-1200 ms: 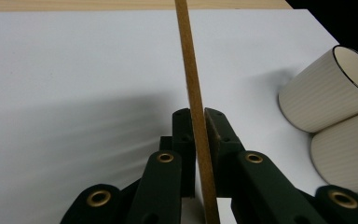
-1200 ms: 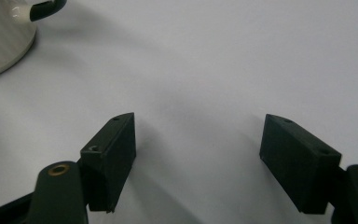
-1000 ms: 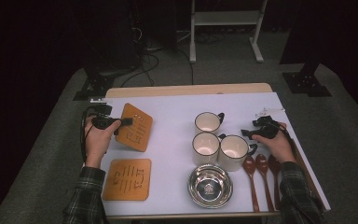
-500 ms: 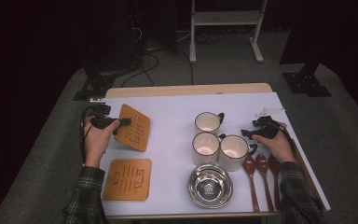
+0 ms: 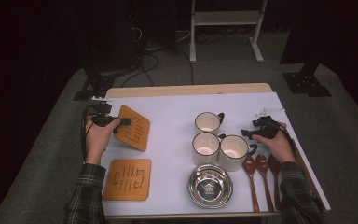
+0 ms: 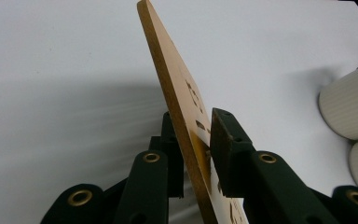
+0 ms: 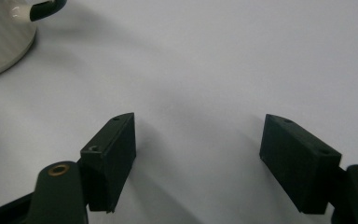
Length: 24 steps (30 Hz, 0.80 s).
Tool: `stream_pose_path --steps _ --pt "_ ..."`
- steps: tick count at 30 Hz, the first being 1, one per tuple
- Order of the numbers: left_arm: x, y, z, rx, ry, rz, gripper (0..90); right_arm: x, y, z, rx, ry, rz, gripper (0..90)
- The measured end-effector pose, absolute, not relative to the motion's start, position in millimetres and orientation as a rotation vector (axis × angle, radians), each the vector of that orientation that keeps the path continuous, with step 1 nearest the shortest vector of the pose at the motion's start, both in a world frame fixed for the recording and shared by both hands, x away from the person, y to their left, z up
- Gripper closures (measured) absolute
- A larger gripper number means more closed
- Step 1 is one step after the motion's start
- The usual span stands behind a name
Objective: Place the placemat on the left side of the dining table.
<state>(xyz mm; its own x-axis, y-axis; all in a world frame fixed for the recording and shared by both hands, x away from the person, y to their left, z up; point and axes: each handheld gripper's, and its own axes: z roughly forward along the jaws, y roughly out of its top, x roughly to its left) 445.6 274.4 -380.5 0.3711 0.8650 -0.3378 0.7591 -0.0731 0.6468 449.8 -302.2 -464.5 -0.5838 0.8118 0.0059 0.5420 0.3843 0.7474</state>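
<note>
We see the white bench [image 5: 177,107] brightly lit from above, dark surroundings, soft shadows, slightly blurred close views.

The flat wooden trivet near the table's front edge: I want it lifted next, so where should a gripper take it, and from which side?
Take the flat trivet by its left edge, coming in low from the left. It lies flat, so only a thin rim offers purchase, and the steel bowl stands to its right.

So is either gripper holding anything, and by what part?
The left gripper has the tilted wooden trivet by its edge, though its jaws have just been opening and a gap shows. The right gripper is open, holding nothing.
</note>
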Motion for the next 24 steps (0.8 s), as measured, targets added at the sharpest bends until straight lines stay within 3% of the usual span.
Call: stream_pose_path --steps 24 --pt "453.2 268.2 -381.6 1.937 1.466 0.245 65.6 449.5 -302.0 -464.6 1.175 2.285 1.030 25.4"
